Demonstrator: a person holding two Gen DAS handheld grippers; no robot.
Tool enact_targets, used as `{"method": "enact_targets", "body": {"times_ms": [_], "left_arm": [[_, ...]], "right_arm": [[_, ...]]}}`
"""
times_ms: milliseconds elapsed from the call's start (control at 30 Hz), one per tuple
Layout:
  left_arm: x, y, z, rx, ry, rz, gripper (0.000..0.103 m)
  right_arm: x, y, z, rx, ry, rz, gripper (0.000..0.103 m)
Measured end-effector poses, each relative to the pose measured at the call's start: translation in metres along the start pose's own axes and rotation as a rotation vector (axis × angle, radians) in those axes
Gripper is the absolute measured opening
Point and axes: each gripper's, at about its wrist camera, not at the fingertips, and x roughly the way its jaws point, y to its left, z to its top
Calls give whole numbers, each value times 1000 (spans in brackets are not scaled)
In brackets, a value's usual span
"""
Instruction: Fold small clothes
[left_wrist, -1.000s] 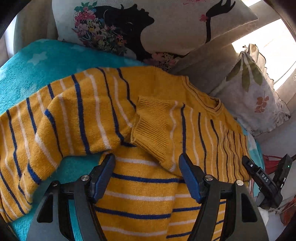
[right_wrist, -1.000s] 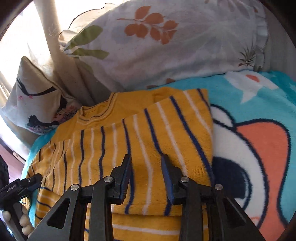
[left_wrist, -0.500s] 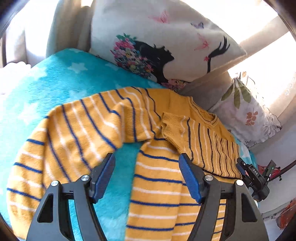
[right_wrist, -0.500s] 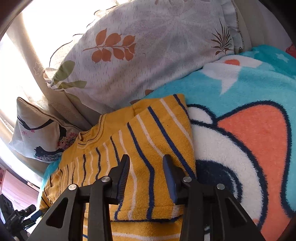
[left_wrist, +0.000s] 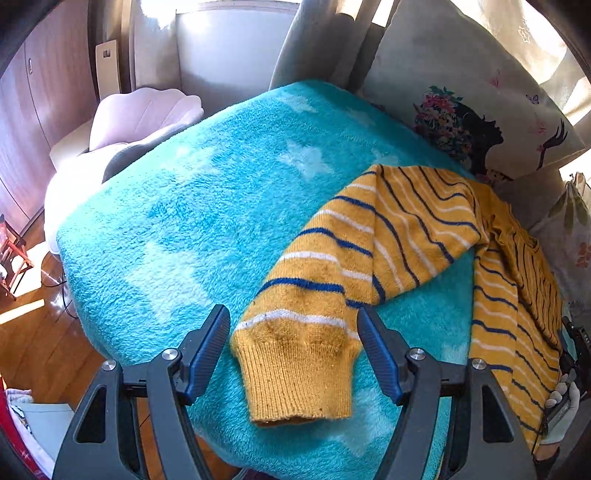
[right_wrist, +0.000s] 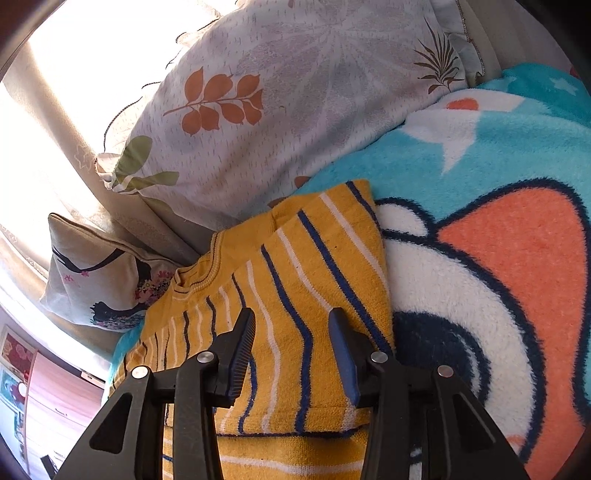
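Only our left wrist view shows the yellow striped sweater's (left_wrist: 399, 240) unfolded sleeve, running from its cuff between our spread left gripper (left_wrist: 293, 349) toward the pillows. Our right gripper (right_wrist: 291, 350), tongs apart, hovers over the folded side on the turquoise blanket (right_wrist: 498, 155), beside a leaf-print pillow (right_wrist: 295, 92).

Strong daylight from ahead-left of right gripper (right_wrist: 291, 339); window region blown out. Fisheye bending, dark vignette at rims. Centre sharp. Floor glare left of left gripper (left_wrist: 293, 343).
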Motion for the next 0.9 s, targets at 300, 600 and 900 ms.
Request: {"method": "enact_targets", "body": {"times_ms": [300,600,900], "left_arm": [[-6,-40,3,124,26,-86,12],[-75,-204,65,260,-67,-516,12],[-48,-409,9,590,121,-722,33]], "right_arm": [[-1,0,-1,-1,-6,-8,44],[-3,1,0,0,-6,-10,44],[-36,-26,2,148,-144,-23,56]]}}
